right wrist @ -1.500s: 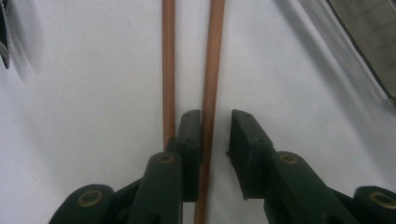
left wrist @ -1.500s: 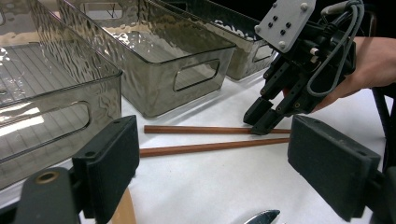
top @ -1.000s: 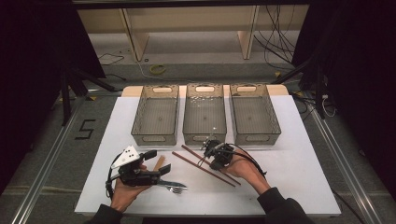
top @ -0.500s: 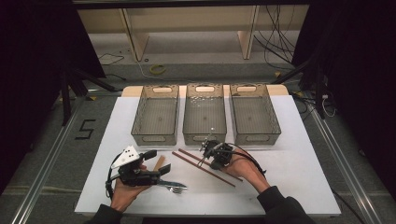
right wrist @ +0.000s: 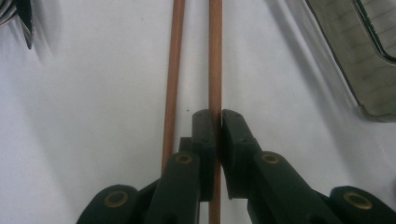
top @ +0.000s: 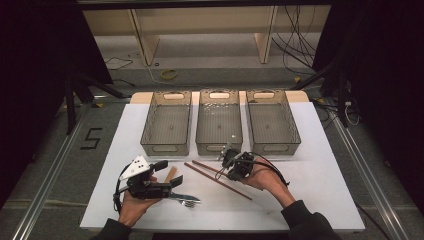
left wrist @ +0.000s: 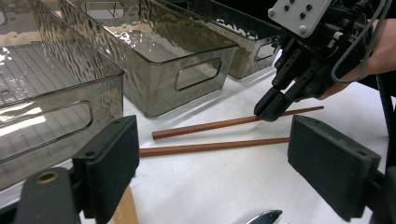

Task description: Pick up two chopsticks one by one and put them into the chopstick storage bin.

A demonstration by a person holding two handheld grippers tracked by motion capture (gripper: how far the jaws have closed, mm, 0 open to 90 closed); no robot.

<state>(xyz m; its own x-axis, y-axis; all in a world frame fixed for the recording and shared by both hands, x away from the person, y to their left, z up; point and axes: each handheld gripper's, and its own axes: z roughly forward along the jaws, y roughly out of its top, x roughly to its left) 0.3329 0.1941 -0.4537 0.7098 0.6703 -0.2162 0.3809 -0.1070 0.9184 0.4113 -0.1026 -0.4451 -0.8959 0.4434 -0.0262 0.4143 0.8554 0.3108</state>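
Two brown chopsticks lie side by side on the white table, in front of the bins. My right gripper [right wrist: 217, 122] is shut on one chopstick [right wrist: 215, 56]; the other chopstick [right wrist: 175, 70] lies free just to its left. In the high view the right gripper [top: 224, 172] points down at the chopstick nearer the bins [top: 205, 166], with the second chopstick [top: 220, 183] beside it. My left gripper [left wrist: 224, 172] stands open near the front, with nothing between its pads [left wrist: 112, 156]. It looks across at both chopsticks and at the right gripper [left wrist: 271, 108].
Three clear grey bins [top: 167, 145] [top: 219, 146] [top: 274, 145] stand in a row behind the chopsticks, with nothing in them. A metal fork [top: 189, 201] and a tan wooden piece [top: 171, 172] lie by the left gripper [top: 168, 175]. The table's front edge is close to both hands.
The right hand has shifted only slightly at the chopsticks. The left hand has kept still.
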